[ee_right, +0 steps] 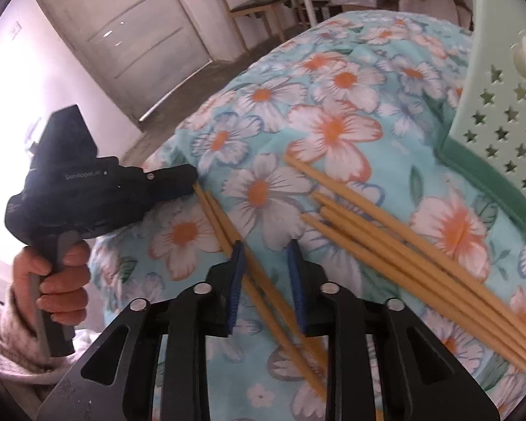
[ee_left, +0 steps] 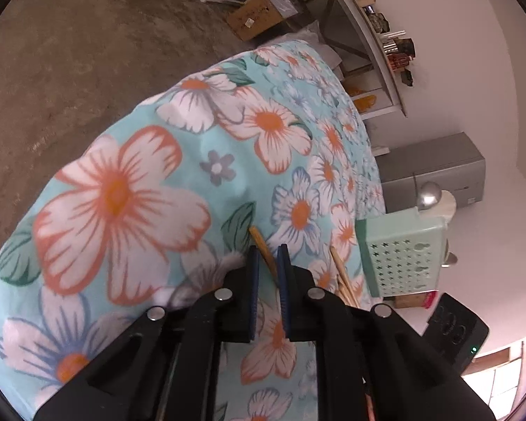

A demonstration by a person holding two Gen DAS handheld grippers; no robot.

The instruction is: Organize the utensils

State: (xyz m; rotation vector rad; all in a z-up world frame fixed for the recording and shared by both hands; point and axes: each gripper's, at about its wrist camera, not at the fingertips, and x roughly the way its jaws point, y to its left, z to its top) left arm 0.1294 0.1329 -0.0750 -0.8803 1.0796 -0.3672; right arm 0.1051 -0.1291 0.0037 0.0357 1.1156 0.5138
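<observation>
Left gripper: its jaws are standing a little apart with the far end of a chopstick running between them; no pad is clearly pressing on the stick, so this reads as a loosened hold rather than a clamp.
Chopstick pair: two sticks are lying side by side on the floral cloth, running from about 10 o'clock, where their far ends are meeting the left gripper's nose, down to 5 o'clock in the right wrist view.
Right gripper: its fingers are straddling the same pair from above, unclenched, with a clear gap showing at each pad. Probably it is placed there to take the sticks near the middle, where they would balance.
Why two grippers on one pair: judging from the layout, one end is being steadied so the two sticks are staying parallel while the other gripper is settling over them.
Loose bundle: several more chopsticks are lying together at 3 o'clock of the right gripper, well apart from the pair and pointing toward the holder.
Holder: a pale green plastic caddy with star-shaped holes is standing at 2 o'clock on the cloth; in the left wrist view a spoon bowl is already poking above its rim.
Person: a hand in a pale sleeve is gripping the left tool's handle at 8 o'clock.
Progress: I judge sorting is partly done, with the chopsticks not yet in the caddy.
</observation>
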